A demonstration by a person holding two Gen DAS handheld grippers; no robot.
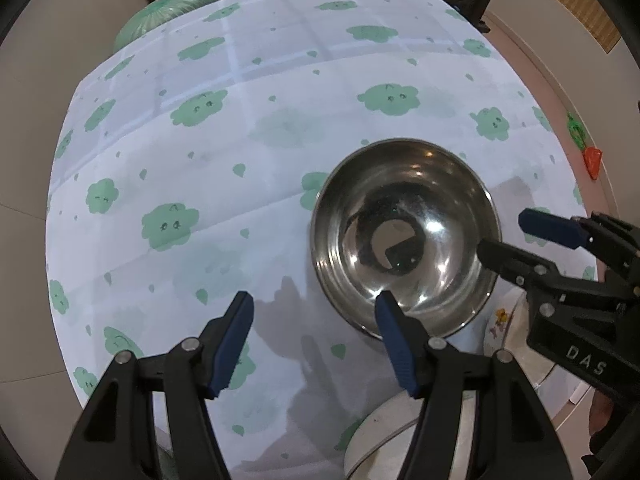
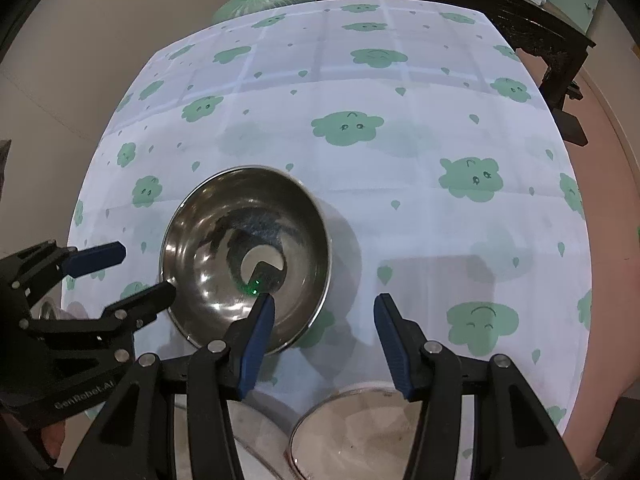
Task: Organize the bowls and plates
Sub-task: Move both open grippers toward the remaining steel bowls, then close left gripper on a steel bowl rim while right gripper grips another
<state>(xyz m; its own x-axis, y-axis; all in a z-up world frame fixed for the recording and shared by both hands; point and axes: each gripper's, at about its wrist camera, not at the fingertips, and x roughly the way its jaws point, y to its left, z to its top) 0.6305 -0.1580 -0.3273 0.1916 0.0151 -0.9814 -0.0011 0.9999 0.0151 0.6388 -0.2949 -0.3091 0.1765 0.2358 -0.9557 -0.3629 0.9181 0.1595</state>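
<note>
A: We see 1 steel bowl [image 1: 404, 236] upright on the cloud-print cloth [image 1: 240, 140], between our 2 grippers.

B: From the right wrist, the bowl [image 2: 246, 256] sits left of centre; our right gripper [image 2: 324, 312] is spread wide, holding nothing, its left finger over the near rim.

A: From the left wrist, our left gripper [image 1: 316, 312] also gapes wide and empty, its right finger over the bowl's near rim.

B: A glass plate [image 2: 360, 428] lies at the near edge under our right gripper. A white dish [image 1: 384, 432] shows below the bowl; we cannot tell if they touch.
</note>
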